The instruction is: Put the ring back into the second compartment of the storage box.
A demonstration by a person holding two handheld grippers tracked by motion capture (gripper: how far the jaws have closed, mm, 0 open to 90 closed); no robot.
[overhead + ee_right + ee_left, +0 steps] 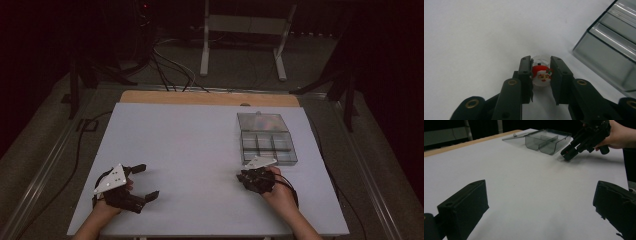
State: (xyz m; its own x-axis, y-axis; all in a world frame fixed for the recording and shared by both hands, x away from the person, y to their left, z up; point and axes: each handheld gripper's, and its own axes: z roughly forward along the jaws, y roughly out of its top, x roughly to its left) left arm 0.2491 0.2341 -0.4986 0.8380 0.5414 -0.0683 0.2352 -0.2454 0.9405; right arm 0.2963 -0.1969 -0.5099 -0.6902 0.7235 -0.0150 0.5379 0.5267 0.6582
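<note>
A: Box (pixel 267 140) sits open on the table (pixel 190 150), just past the right gripper (pixel 245 176); nothing lies between them.

B: And the bead (pixel 541 75)?

A: Small, clear and round, with a red-capped Santa face on it. It rests on the table, pinched between the right jaws.

B: Left gripper (pixel 145 182)?

A: Jaws spread wide, holding nothing, well apart from the box.
</note>
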